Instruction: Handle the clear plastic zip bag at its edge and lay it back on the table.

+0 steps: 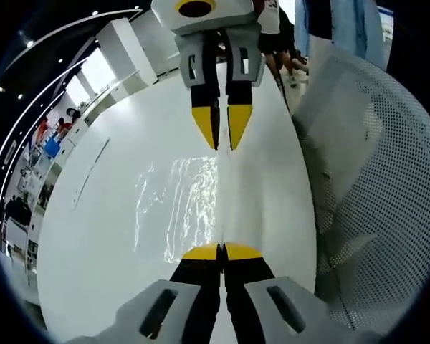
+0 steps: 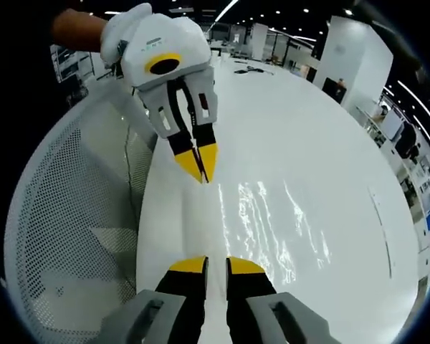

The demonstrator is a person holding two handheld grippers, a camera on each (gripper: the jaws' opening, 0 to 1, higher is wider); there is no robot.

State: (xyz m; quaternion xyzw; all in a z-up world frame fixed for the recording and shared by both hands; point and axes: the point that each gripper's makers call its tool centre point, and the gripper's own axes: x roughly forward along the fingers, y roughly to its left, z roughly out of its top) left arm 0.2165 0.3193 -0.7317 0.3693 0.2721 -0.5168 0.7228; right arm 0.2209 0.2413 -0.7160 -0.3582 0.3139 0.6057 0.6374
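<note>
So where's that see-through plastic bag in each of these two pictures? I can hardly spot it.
Left gripper view: the clear plastic zip bag lies in the middle, stretched between the two grippers, glinting on the white table.
Right gripper view: the bag sits centre-right, just above this view's own jaws.
Shared landmark: the white mesh chair by the table edge, on the right in the left gripper view, on the left in the right gripper view.

A long white table (image 1: 93,215) runs through a bright open hall — its glossy top catches the ceiling strip lights (image 2: 226,8). Just beside the table stands a white perforated mesh chair (image 2: 64,215). Beyond the table's far end rise white pillars (image 2: 347,54) — desks and shelving line the walls there.
</note>
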